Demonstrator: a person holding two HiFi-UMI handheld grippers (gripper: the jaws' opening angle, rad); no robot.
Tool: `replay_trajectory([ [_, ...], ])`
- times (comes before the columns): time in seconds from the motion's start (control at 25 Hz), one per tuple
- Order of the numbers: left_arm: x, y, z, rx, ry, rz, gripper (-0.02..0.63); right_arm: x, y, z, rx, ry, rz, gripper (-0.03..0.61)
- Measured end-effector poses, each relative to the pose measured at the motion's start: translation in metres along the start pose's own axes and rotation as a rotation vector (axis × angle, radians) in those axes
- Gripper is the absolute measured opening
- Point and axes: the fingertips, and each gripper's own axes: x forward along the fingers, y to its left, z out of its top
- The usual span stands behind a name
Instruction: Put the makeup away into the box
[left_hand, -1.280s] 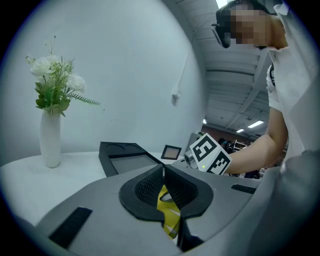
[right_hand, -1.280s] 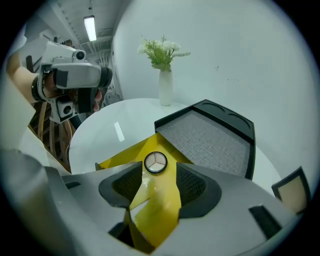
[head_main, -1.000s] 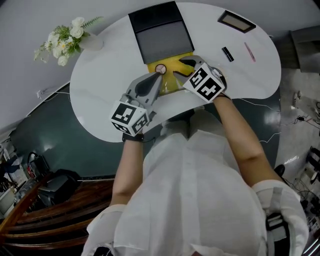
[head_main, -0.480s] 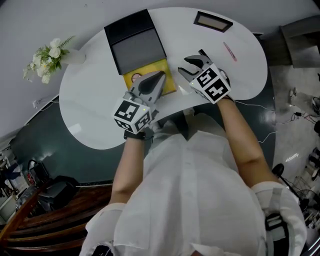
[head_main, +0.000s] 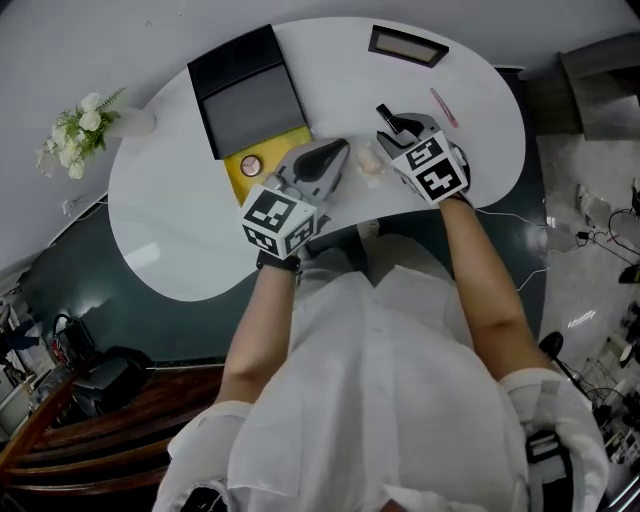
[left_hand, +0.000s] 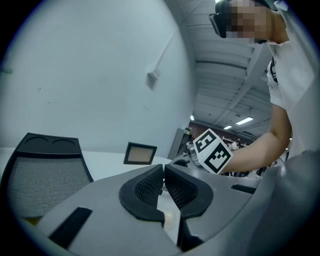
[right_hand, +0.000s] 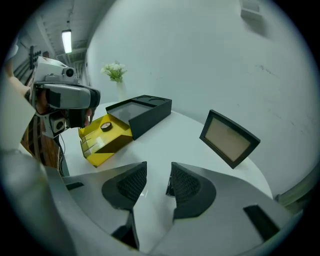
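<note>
Two tongs work over the white table (head_main: 170, 230): the right gripper (head_main: 398, 127) tilts down, jaws spread but just narrowing, the black makeup tube (head_main: 383, 110) untouched at their tips, likely lining up a pinch, while the left gripper (head_main: 338, 152), pressed together and empty, waits beside the yellow box (head_main: 232, 180).

Even cool light; ceiling tubes (left_hand: 244, 121) glare; fisheye edges dark, perhaps soft.

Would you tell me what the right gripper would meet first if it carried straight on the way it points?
Most likely the small black stick on the white table: it lies between the right gripper's jaws, which have just been closing but stand apart. Depth is unclear; otherwise bare tabletop.
</note>
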Motion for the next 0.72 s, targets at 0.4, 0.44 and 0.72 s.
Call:
replay_trajectory([
  [0.4, 0.032, 0.002, -0.005, -0.008, 0.034, 0.013, 0.025, 0.026, -0.022, -0.027, 0.027, 0.07, 0.007, 0.147],
  [0.44, 0.033, 0.002, -0.006, -0.009, 0.037, 0.014, 0.025, 0.028, -0.023, -0.029, 0.025, 0.079, 0.007, 0.147],
  [0.72, 0.037, 0.007, -0.008, -0.026, 0.043, 0.038, 0.025, 0.044, -0.032, -0.038, 0.015, 0.132, 0.011, 0.141],
])
